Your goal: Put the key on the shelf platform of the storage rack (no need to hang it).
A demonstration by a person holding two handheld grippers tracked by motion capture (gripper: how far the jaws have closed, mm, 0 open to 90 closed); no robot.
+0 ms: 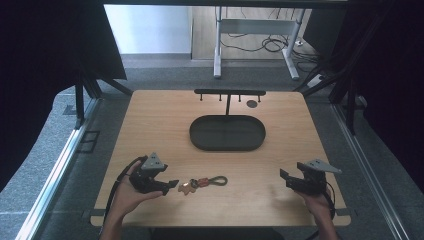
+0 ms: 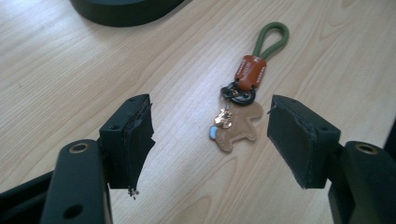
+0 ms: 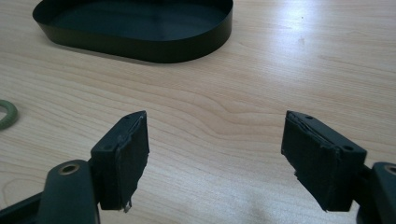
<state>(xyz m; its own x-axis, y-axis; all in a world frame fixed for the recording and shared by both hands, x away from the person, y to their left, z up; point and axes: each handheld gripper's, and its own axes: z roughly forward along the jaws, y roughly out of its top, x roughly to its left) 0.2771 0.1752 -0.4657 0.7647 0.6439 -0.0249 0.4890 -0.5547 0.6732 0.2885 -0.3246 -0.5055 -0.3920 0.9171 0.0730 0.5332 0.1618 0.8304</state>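
A keychain (image 1: 202, 183) lies flat on the wooden table (image 1: 150, 125) near its front edge. It has a green cord loop (image 2: 273, 37), an orange tag (image 2: 251, 72), a black ring and a tan animal-shaped charm (image 2: 236, 127). My left gripper (image 1: 172, 183) stands open just left of the charm; in the left gripper view the charm lies between and slightly beyond the jaws, untouched (image 2: 210, 140). My right gripper (image 1: 284, 176) is open at the front right, nothing between its jaws (image 3: 215, 156). The loop's end (image 3: 5, 114) peeks in at the left edge of the right gripper view.
A black oval tray (image 1: 227, 133) sits at the table's centre, its rim (image 3: 140, 49) ahead of the right gripper. Behind it stands a black rack with hooks (image 1: 230, 93) and a small dark disc (image 1: 251, 104). Bare wood lies between the two grippers.
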